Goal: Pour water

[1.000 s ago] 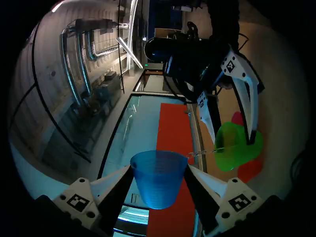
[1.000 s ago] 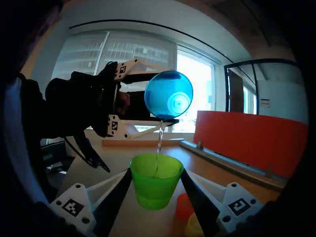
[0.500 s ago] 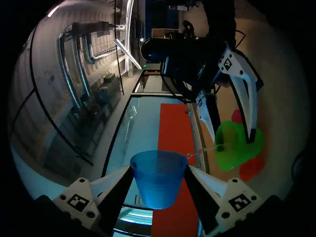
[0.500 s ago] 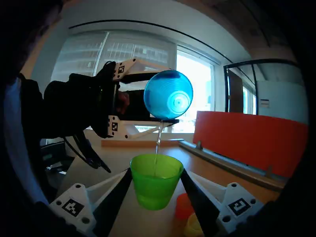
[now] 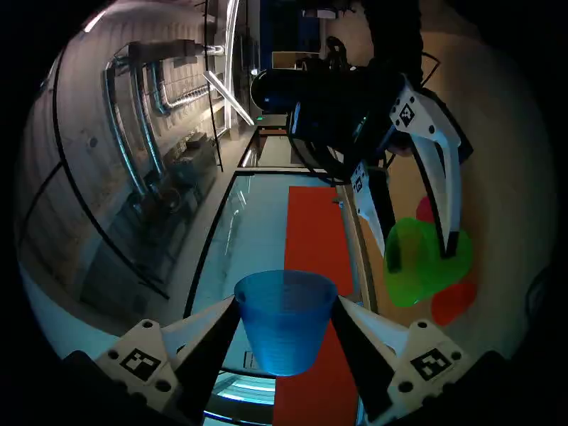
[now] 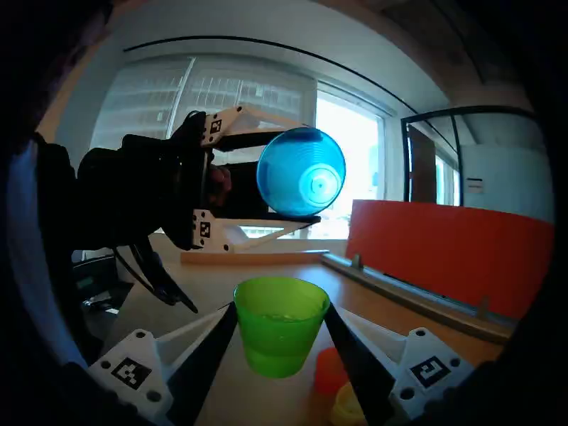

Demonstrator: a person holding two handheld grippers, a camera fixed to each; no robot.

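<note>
Left gripper view: the scene appears turned on its side. A translucent blue cup point(image 5: 285, 323) is clamped between the jaws of the left gripper point(image 5: 284, 302), with one white finger pressed on each side of it, low in the middle. Farther off, at the upper right, the right gripper point(image 5: 417, 245) is seen. Its jaws are closed on a green cup point(image 5: 426, 263). A red-orange cup point(image 5: 452, 302) is partly hidden behind the green one. A red partition point(image 5: 312, 234) and silver pipes point(image 5: 138, 121) are seen beyond.

Right gripper view: the green cup is gripped upright between the right gripper's jaws, low in the middle, above a wooden worktop point(image 6: 213, 284). Water point(image 6: 278, 321) is seen in its lower part. Above it and apart from it, the blue cup is held on its side by the left gripper, with its base turned towards the camera. That gripper is held by a hand in a black glove point(image 6: 142, 192). The red-orange cup is seen just beside the green cup, at the lower right, with a yellow cup point(image 6: 346, 410) in front of it. The red partition is seen at the right, and a bright window point(image 6: 351, 153) behind.
</note>
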